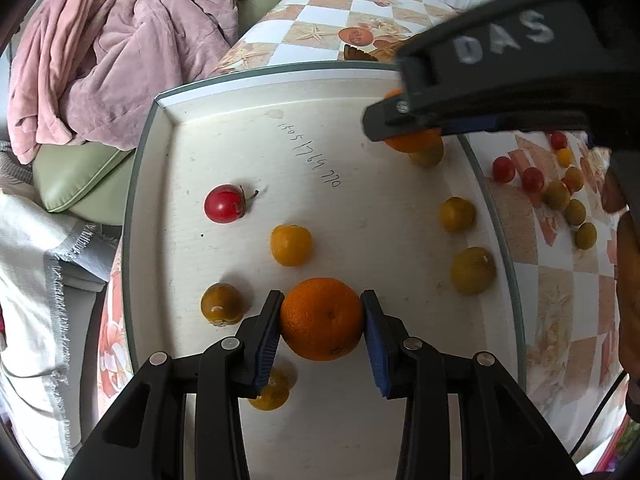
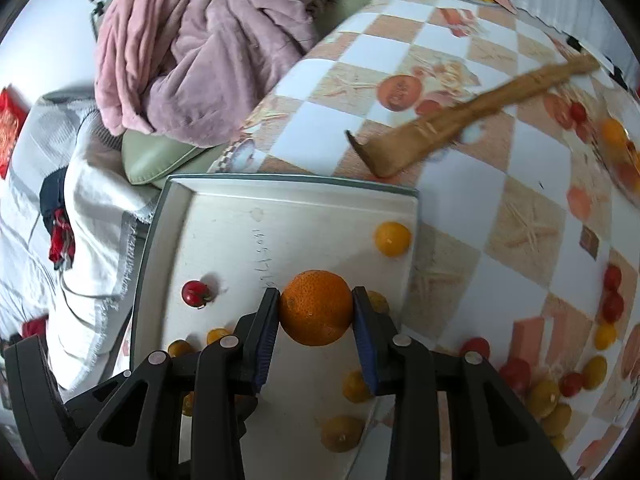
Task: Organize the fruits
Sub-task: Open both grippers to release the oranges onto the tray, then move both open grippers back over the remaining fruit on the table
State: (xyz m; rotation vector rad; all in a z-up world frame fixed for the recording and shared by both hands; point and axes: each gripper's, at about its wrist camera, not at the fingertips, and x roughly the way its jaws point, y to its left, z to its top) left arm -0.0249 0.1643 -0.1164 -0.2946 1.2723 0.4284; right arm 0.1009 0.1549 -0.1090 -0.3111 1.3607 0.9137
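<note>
Blanket: a pink plush blanket [image 2: 208, 40] lies bunched on a green cushion [image 2: 160, 160].
Tablecloth: a checkered cloth [image 2: 460, 184] with starfish prints covers the table.
Wooden tool: a long, light-brown wooden piece [image 2: 472, 116] lies slanted on the cloth.
Throw: a white fringed throw [image 1: 28, 300] lies left of the table.
</note>
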